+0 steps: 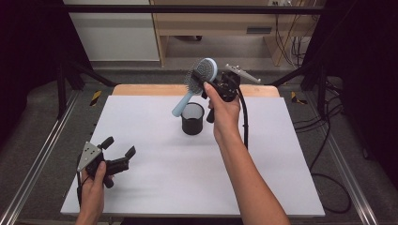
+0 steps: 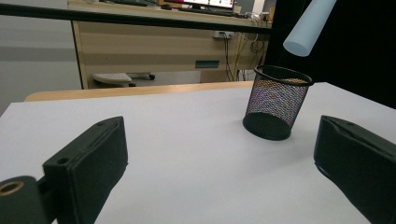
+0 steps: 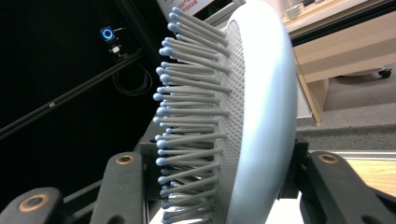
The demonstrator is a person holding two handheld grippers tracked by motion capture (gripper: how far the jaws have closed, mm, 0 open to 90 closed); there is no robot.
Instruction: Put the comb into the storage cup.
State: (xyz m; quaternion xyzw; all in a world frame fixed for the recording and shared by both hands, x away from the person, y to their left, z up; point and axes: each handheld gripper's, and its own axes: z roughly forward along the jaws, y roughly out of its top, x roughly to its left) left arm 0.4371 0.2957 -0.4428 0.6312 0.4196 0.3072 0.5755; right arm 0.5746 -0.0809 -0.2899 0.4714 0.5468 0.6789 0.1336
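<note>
R gripper [image 1: 202, 80] is raised above the far part of the table, jaws clamped on the head of a light-blue hairbrush [image 1: 199, 79]. In the R gripper view the brush head [image 3: 243, 121] sits between the two black jaws: one jaw against the bristle tips, the other against the smooth back, so the grip is mid-width w/ the brush filling the gap. Bristles are grey w/ pale blue ball tips. From the grip the handle slants down and toward the person's left; its rounded end hangs just above the rim of a black mesh cup [image 1: 193, 118], apart from it, not inside. The cup stands upright on the white table [image 1: 155, 187], just below and nearer the person than the R gripper. In the L gripper view the handle end [image 2: 308, 28] shows above the cup [image 2: 276, 102], off to its upper right, w/ air between them. The R hand [image 1: 224, 112] holds the gripper body from below; a black cable trails down beside the forearm.

L gripper [image 1: 119, 151] is low at the near left corner of the table, well apart from cup and brush. Jaws wide, nothing between them, bare table in the gap. It points toward the cup. L hand [image 1: 96, 176] grips it from behind, grey three-cornered plate on top.
</note>
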